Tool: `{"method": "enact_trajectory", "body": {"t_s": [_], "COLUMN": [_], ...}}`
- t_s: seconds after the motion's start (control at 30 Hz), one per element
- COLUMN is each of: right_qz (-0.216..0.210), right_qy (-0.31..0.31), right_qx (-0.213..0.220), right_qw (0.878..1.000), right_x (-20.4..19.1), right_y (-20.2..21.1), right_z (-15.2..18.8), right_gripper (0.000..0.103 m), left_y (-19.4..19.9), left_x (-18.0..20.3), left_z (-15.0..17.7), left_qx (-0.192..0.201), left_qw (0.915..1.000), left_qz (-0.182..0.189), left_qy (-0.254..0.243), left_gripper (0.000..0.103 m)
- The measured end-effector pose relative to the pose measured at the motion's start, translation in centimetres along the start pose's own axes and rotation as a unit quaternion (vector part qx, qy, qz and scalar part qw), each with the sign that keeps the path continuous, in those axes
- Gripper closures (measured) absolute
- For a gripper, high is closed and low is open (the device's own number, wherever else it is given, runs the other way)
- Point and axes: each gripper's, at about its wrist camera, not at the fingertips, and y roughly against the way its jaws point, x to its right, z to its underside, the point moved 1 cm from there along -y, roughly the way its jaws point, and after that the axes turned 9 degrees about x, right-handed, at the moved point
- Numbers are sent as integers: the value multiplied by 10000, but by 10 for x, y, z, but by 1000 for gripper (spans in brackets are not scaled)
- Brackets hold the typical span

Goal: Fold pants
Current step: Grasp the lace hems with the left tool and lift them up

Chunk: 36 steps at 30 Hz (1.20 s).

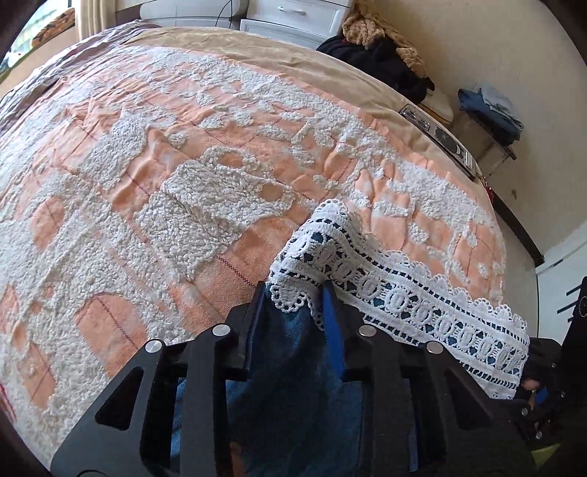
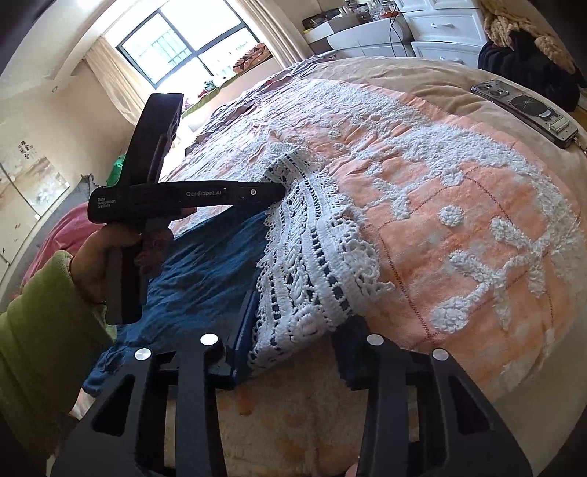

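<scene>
Blue pants with a wide white lace hem lie on the bed. In the left wrist view my left gripper is shut on one end of the lace hem, with lace and blue cloth bunched between its fingers. The right wrist view shows my right gripper shut on the hem's near end, the lace filling the gap between its fingers. That view also shows the left gripper at the hem's far end, held by a hand in a green sleeve.
A peach bedspread with white tufted patterns covers the bed. A phone lies near the bed's right edge. White drawers and a pile of dark clothes stand beyond the bed. A window is at the far left.
</scene>
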Motion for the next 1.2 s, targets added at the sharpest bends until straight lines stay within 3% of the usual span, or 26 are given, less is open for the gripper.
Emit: {"method": "enact_trajectory", "body": {"t_s": [0.13,0.33,0.47,0.63,0.73,0.93,1.07,1.13,1.2], "right_qz": [-118,-293,-460,-698,-936,-1264,-1318,-1383,-1483], "right_qy": [-45,345,954,1933,2479,3201,3506,3697,3844], "right_qx": [84,494,813,1017,942,307,-29,-115,-214], "right_qw": [9999,9977,9910,9734,9596,9384,9272,9187,9109], "right_x": [-1,-24,-60,-118,-150,-191,-208,-217,-225], "right_y": [2,20,33,38,30,-6,-22,-26,-29], "right_z": [-1,-8,-13,-8,5,47,73,84,96], "right_gripper": [77,78,79,79,79,78,78,75,70], "left_y": [9,56,103,155,168,162,173,185,196], "left_x": [-1,-9,-25,-52,-72,-112,-129,-136,-143], "left_z": [-4,-9,-5,20,47,103,123,129,137], "left_qx": [127,666,1111,1458,1453,1075,1027,1121,1204], "left_qw": [9999,9968,9910,9853,9836,9787,9689,9627,9556], "left_qz": [-5,285,462,375,252,75,148,201,191], "left_qy": [78,327,592,803,1039,1745,2246,2455,2682], "left_gripper": [91,92,92,92,92,89,85,69,62]}}
